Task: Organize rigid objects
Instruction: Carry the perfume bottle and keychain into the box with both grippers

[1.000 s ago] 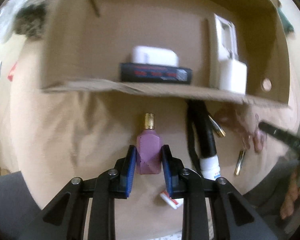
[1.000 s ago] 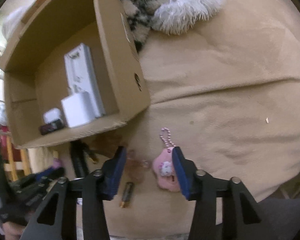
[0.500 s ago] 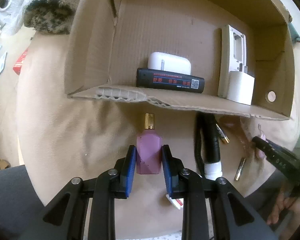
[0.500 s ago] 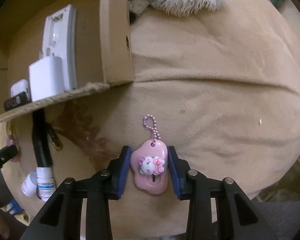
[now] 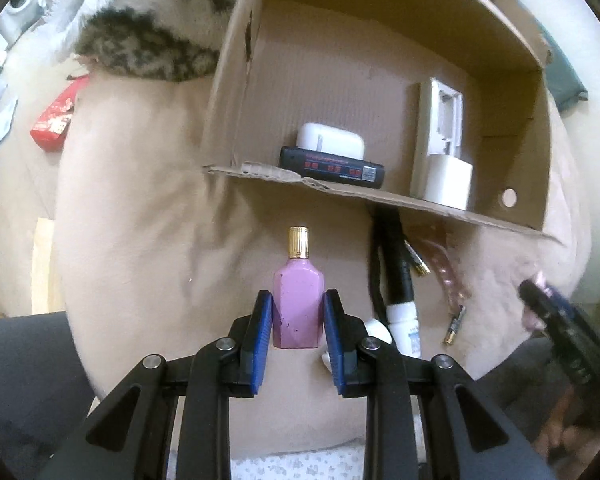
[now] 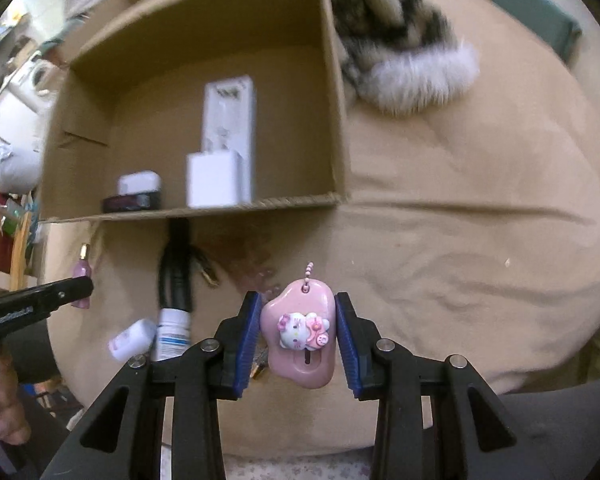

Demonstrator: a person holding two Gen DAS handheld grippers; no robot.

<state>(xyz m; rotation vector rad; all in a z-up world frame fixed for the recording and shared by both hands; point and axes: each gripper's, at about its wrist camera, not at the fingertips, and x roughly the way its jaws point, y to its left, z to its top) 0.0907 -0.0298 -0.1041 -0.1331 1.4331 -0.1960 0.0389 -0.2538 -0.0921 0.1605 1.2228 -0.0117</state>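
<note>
Through my left wrist camera, my left gripper (image 5: 298, 322) is clamped on the pink bottle (image 5: 298, 307), both blue pads pressed to its flat sides. The bottle's long axis runs straight ahead along my fingers, gold cap leading toward the cardboard box (image 5: 380, 196). I judge this the carry step: next I must lift over the near rim and set the bottle on the box floor, clear of the black device (image 5: 332, 166) and white charger (image 5: 446, 180).

Through my right wrist camera, my right gripper (image 6: 298, 332) is closed on the pink charm (image 6: 298, 332), squeezed across its width. Its bead chain points forward toward the box rim (image 6: 220, 206). It needs the same lift, landing beside the tall white casing (image 6: 228, 120).
</note>
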